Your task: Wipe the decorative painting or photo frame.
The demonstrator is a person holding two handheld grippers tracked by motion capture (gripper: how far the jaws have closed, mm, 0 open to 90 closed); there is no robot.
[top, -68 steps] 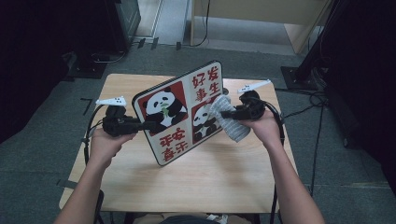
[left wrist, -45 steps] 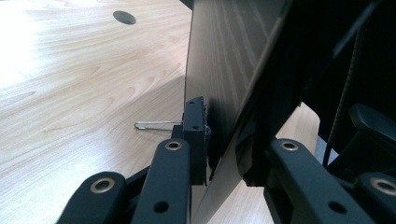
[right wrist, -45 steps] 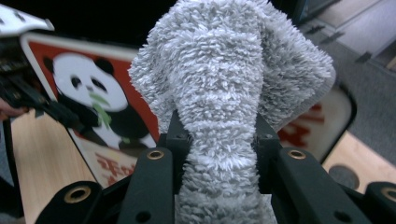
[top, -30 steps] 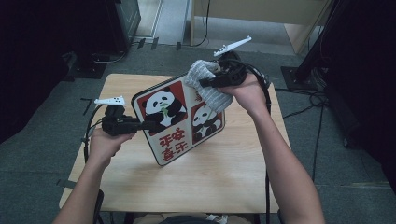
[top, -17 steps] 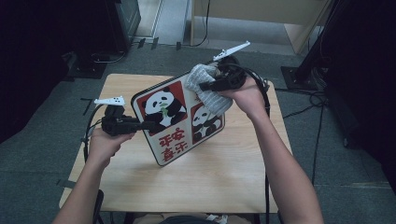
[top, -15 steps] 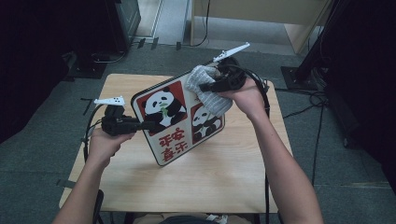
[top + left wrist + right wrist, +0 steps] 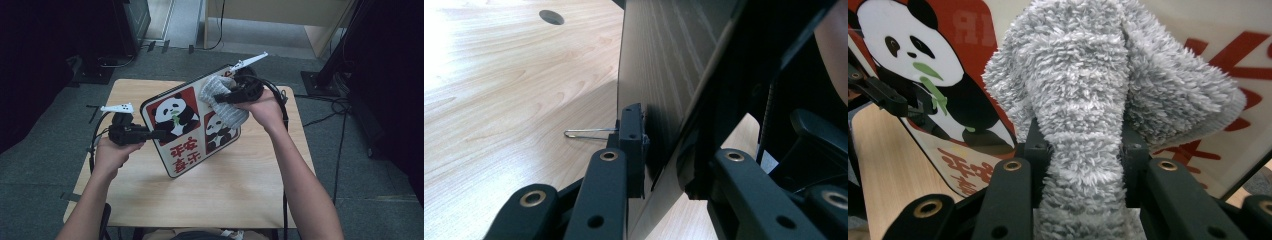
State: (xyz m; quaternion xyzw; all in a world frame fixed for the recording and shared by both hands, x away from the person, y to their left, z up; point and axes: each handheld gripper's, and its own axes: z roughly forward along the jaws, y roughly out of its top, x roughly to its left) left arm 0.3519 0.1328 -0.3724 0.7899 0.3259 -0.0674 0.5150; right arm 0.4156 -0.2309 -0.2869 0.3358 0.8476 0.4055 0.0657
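On the wooden table (image 7: 235,185) we prop the panda sign board (image 7: 187,125) tilted on its near edge at mid-table; our left gripper (image 7: 150,134) clamps its left edge, while our right gripper (image 7: 220,98) pinches a grey fluffy cloth (image 7: 225,102) against its far right corner.

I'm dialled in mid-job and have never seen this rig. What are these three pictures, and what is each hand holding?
No robot here: a person holds a two-jaw tool in each hand. The high view looks down on the wooden table. The other two pictures come from cameras riding on each tool, looking along its black jaws. The left gripper is shut on the edge of a panda picture board, propping it tilted on the table. The right gripper is shut on a fluffy grey cloth, pressed against the board's upper part.
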